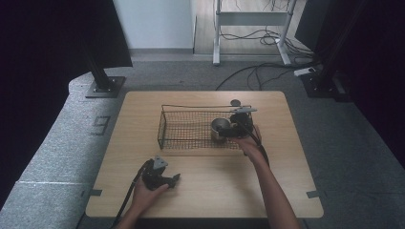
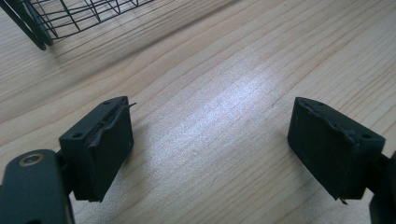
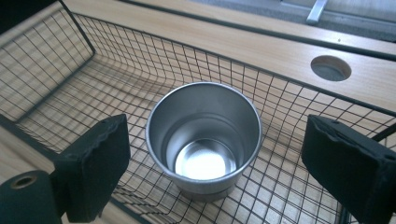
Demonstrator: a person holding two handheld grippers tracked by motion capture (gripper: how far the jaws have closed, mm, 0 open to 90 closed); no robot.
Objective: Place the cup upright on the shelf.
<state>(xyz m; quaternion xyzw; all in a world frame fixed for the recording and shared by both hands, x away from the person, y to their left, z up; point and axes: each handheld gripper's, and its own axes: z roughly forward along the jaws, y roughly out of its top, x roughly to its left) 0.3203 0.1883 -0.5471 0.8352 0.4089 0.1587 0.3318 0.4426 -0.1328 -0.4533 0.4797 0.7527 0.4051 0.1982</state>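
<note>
Steel cup (image 3: 203,140) stands upright inside the wire basket (image 1: 168,125), at the basket's right end, its open mouth up and its bottom on the mesh. I hold my right claw (image 3: 212,163) over that end of the basket, its jaws spread apart with the cup between them, and neither pad presses on the cup wall. Beyond the basket's far rim I see a round hole (image 3: 330,68) in the table (image 1: 286,171). My left claw (image 1: 162,175) rests on the bare wood on the near side of the basket, towards its left corner, jaws wide apart with nothing between them
</note>
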